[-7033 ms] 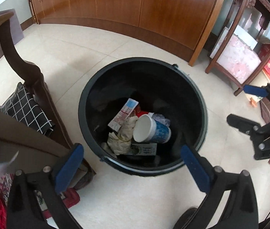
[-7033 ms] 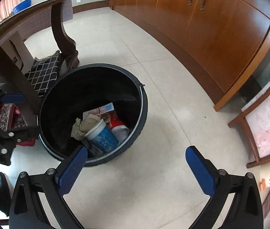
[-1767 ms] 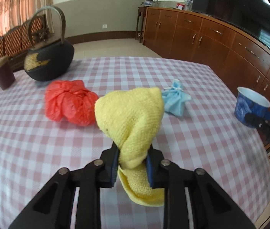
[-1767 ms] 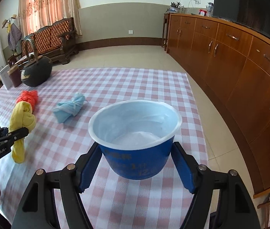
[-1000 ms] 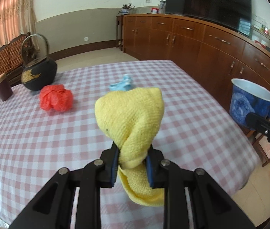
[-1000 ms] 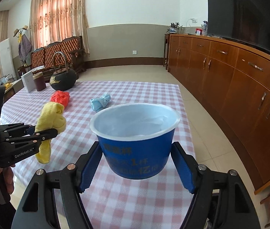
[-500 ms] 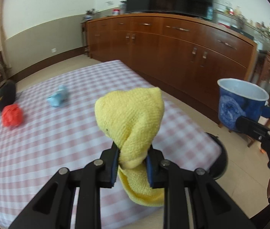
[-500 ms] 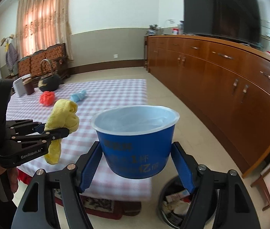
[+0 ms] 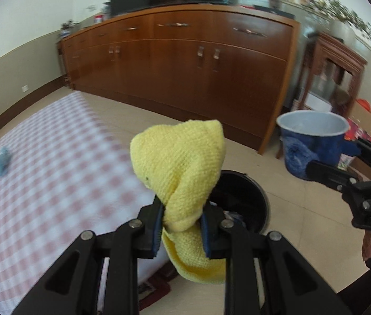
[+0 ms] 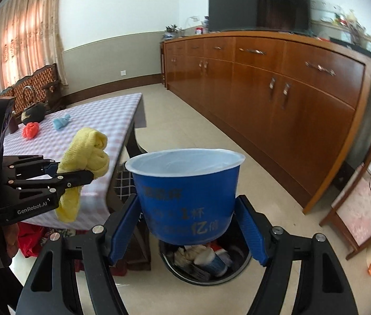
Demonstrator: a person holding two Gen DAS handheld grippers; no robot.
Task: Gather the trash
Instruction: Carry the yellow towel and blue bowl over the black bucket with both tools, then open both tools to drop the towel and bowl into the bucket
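Observation:
My left gripper (image 9: 182, 223) is shut on a yellow knitted cloth (image 9: 180, 165), held in the air beside the table's corner; it also shows in the right wrist view (image 10: 85, 157). My right gripper (image 10: 188, 228) is shut on a blue paper cup (image 10: 185, 191), upright and empty, held above the black trash bin (image 10: 206, 275). The bin holds several pieces of trash. In the left wrist view the bin (image 9: 248, 197) lies just behind the cloth, and the cup (image 9: 311, 141) is at the right.
The checked table (image 9: 54, 162) is at the left, with a blue wad (image 10: 61, 122), a red wad (image 10: 31, 130) and a black teapot (image 10: 32, 113) on it. A long wooden sideboard (image 10: 277, 89) lines the far wall. A wooden stand (image 9: 329, 78) is at the right.
Both grippers have swung away from the table toward the bin with their loads. The bin now sits close below the cup and just behind the cloth.

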